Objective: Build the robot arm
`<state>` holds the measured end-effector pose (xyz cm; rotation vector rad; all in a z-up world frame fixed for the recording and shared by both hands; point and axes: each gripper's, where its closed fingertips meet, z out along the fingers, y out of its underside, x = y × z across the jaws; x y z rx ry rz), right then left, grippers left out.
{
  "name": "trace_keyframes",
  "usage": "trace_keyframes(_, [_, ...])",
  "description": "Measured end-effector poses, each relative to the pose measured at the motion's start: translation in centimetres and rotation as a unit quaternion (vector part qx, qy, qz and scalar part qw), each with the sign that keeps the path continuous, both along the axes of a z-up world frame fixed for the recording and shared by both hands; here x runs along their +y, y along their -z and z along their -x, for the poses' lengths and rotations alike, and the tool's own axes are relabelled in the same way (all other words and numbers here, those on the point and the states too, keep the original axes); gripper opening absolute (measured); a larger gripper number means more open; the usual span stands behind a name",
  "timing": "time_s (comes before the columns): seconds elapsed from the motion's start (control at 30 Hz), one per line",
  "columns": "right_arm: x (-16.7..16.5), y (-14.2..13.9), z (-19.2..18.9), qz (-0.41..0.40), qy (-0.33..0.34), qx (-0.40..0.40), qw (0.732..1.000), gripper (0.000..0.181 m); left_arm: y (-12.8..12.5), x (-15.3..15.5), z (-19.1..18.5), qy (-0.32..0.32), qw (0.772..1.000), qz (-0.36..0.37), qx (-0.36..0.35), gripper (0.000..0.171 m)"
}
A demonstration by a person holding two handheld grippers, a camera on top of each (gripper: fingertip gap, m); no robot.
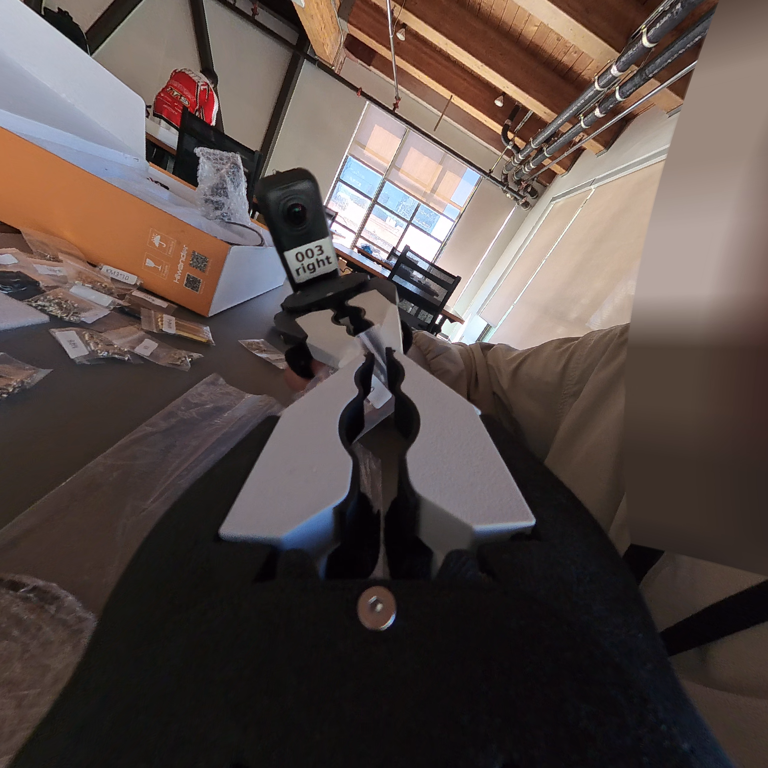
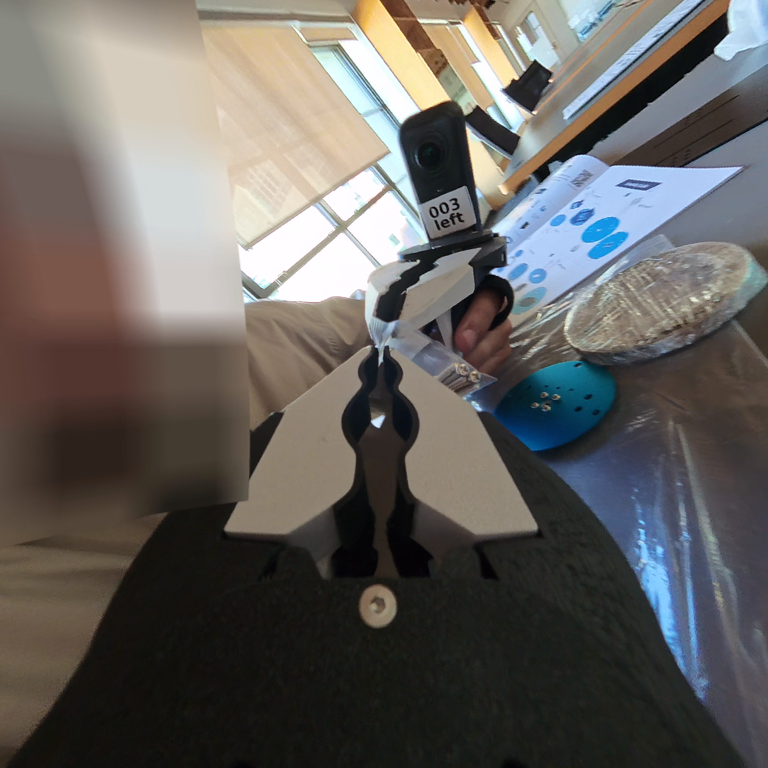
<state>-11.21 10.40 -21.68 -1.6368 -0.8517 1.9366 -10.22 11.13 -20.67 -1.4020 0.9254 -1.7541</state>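
A small clear plastic bag of silver screws [image 2: 451, 372] is stretched between both grippers above the dark table. In the right wrist view my right gripper [image 2: 379, 357] is shut on the bag's top edge. The left gripper [image 2: 388, 318] faces it and is shut on the same edge, right beside it. The screws hang at the bag's lower right. In the left wrist view my left gripper [image 1: 376, 361] is shut on the bag [image 1: 376, 401], with the bag's white label between its fingers. The right gripper [image 1: 351, 328] meets it tip to tip.
An orange and white box [image 1: 124, 232], a bubble-wrap bundle [image 1: 220, 187] and several small hardware bags [image 1: 95, 299] lie at left. A blue perforated disc [image 2: 552, 411], a wrapped round stack [image 2: 660, 303] and a printed sheet [image 2: 602, 216] lie on the table. A person's beige sleeve [image 1: 519, 395] is close behind. The tips of both grippers are at nearly the same place.
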Motion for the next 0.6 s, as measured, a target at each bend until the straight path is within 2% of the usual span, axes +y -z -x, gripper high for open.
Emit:
trace_keyframes(0.33, [0.6,1.8,0.1,-0.073,0.034,-0.068,0.994,0.001,1.7,0.8,-0.4,-0.010,0.999,0.002,0.052,0.005])
trace_keyframes(0.6, [1.1,2.5,-0.1,-0.084,0.045,-0.093,0.991,0.002,2.6,1.1,-0.5,-0.024,0.996,-0.026,0.086,0.004])
